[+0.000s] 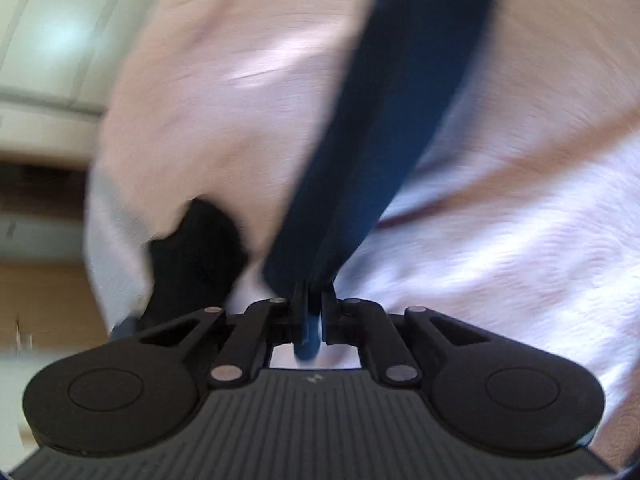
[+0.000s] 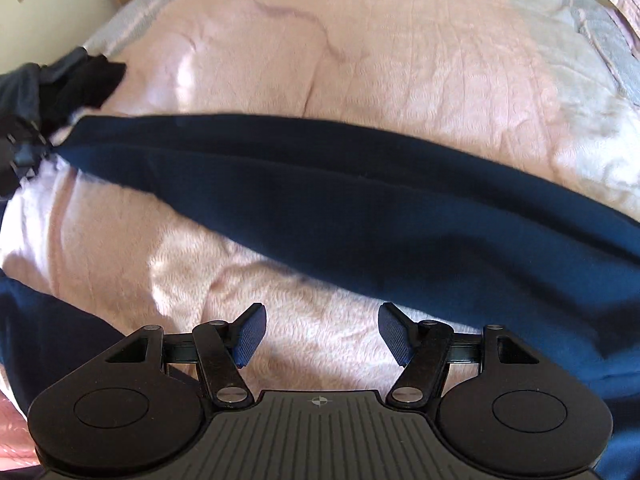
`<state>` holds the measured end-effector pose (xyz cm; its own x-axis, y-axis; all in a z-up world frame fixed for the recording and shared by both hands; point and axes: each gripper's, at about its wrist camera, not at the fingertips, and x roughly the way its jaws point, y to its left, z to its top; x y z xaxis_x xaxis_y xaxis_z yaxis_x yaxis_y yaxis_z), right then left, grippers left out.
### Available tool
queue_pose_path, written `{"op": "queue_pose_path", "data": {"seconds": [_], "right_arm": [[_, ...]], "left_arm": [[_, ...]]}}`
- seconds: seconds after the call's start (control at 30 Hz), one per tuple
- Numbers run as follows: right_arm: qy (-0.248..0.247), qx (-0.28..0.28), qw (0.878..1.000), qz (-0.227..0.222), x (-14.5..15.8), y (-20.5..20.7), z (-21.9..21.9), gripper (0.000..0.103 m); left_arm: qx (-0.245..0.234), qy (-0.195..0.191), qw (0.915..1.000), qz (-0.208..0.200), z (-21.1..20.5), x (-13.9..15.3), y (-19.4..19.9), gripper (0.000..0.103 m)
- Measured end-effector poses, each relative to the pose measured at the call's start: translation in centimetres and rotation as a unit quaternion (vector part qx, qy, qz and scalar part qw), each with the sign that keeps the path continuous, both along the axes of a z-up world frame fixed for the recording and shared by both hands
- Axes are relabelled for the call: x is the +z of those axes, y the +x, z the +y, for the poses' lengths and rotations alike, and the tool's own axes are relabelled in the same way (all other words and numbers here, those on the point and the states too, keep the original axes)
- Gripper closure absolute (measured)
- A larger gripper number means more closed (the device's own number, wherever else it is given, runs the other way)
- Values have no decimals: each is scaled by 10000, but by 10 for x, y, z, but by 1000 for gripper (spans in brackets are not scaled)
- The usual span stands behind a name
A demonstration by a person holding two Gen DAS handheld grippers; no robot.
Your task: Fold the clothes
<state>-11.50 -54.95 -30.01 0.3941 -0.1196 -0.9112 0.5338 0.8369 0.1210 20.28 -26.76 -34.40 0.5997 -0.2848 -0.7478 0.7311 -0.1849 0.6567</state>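
The left gripper (image 1: 310,312) tilts down over the bed, jaws clamped tight on a pinch of the navy garment (image 1: 384,128), which stretches away taut as a smooth dark band across the fuzzy pink blanket (image 1: 500,260). The right gripper (image 2: 322,334) points steeply down, ribbed blue pads (image 2: 250,334) spread wide, nothing between them, just beside the navy cloth's near edge.
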Motion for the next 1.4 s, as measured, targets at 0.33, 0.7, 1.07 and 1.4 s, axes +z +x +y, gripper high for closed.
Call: {"op": "queue_pose_path", "data": {"seconds": [0.33, 0.7, 1.07, 1.4], "right_arm": [[663, -618, 9948, 459, -10, -29, 24, 37], [881, -1907, 9765, 476, 10, -116, 57, 36], [1096, -2076, 9712, 400, 21, -117, 93, 35], [1173, -1697, 9765, 627, 9, -106, 89, 32]], "left_arm": [[420, -164, 9961, 758, 40, 36, -41, 77], [594, 336, 9702, 2325, 99, 26, -130, 63], [1845, 51, 9593, 2138, 125, 33, -98, 62], [1087, 286, 9358, 3341, 92, 11, -101, 53]]}}
